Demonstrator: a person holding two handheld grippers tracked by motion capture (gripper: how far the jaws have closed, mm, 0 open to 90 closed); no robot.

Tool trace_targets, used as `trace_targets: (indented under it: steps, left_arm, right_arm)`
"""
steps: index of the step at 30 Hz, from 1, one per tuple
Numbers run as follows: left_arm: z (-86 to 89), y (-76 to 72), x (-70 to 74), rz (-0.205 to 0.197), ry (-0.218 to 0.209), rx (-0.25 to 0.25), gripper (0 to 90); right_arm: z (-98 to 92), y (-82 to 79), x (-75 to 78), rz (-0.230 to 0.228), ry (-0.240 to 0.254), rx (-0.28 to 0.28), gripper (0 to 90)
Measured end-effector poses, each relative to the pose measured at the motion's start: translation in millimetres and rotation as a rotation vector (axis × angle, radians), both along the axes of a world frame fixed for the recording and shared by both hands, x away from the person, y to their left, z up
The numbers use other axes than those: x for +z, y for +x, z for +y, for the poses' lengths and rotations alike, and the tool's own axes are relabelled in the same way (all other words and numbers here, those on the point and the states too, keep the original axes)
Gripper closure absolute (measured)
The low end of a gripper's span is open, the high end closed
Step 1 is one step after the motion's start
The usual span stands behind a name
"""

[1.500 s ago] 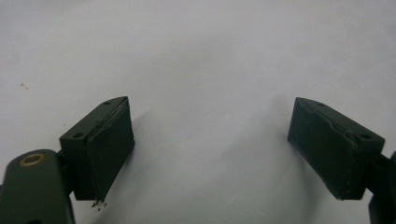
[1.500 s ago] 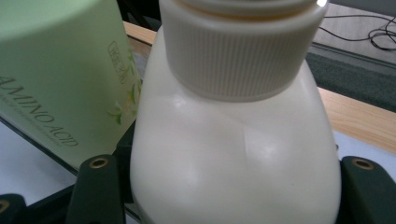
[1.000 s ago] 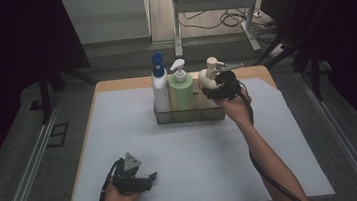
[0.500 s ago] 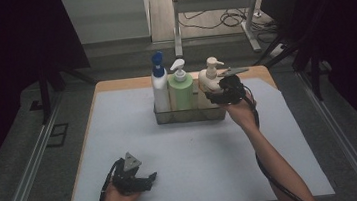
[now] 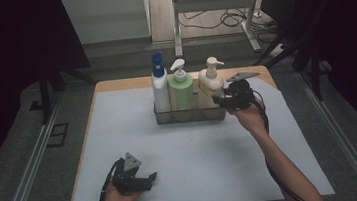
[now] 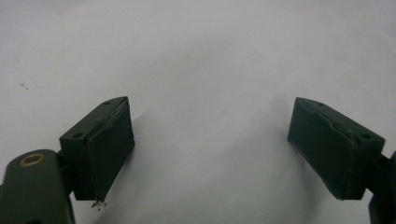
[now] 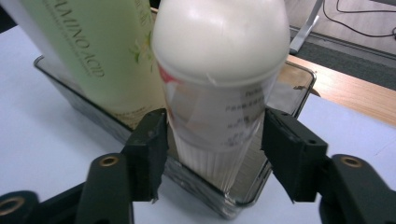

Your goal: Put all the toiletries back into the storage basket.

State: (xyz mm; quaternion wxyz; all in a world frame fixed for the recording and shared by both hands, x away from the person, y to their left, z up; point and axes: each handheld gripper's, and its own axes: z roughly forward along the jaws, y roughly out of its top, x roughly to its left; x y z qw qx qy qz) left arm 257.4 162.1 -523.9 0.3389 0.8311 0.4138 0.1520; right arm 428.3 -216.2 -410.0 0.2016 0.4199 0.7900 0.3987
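Note:
A clear tray (image 5: 190,115) at the far middle of the white mat holds three pump bottles: a white one with a blue cap (image 5: 159,85), a green one (image 5: 181,92) and a cream one (image 5: 210,84). My right gripper (image 5: 222,101) reaches in from the tray's right end. In the right gripper view its jaws (image 7: 215,149) have just been closing, and the pads now sit against both sides of the cream bottle (image 7: 219,42), which stands upright in the tray (image 7: 294,84) beside the green bottle (image 7: 93,46). My left gripper (image 5: 147,179) rests near the front edge, open (image 6: 210,149) over bare mat.
The white mat (image 5: 197,159) covers a wooden table whose far edge (image 5: 114,84) shows behind the tray. Metal rails run along both sides of the table. A stand and cables lie on the floor beyond.
My right gripper has shifted a little to the right along the tray's end, next to the cream bottle. The left gripper and the bottles have stayed put.

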Motion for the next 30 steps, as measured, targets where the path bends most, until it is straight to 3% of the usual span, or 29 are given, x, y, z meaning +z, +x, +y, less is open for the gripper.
trace_targets:
  steps: [7,16,23,30]
  left_arm:
    - [0.0,0.0,0.0,0.000,0.000,0.000,14.1]
    - [0.0,0.0,0.0,0.000,0.000,0.001,14.1]
    - [0.0,0.0,0.0,0.000,0.000,0.000,14.1]
    - [0.0,0.0,-0.1,0.000,-0.001,0.000,14.1]
  right_arm:
    - [-6.0,-10.0,1.7,-0.005,-0.008,0.025,54.3]
    - [-17.3,-13.0,0.5,-0.006,-0.031,0.006,77.5]
    - [-22.0,-2.9,-2.0,0.001,-0.016,-0.029,89.4]
    - [-20.3,15.2,-7.8,0.019,-0.028,-0.059,90.0]
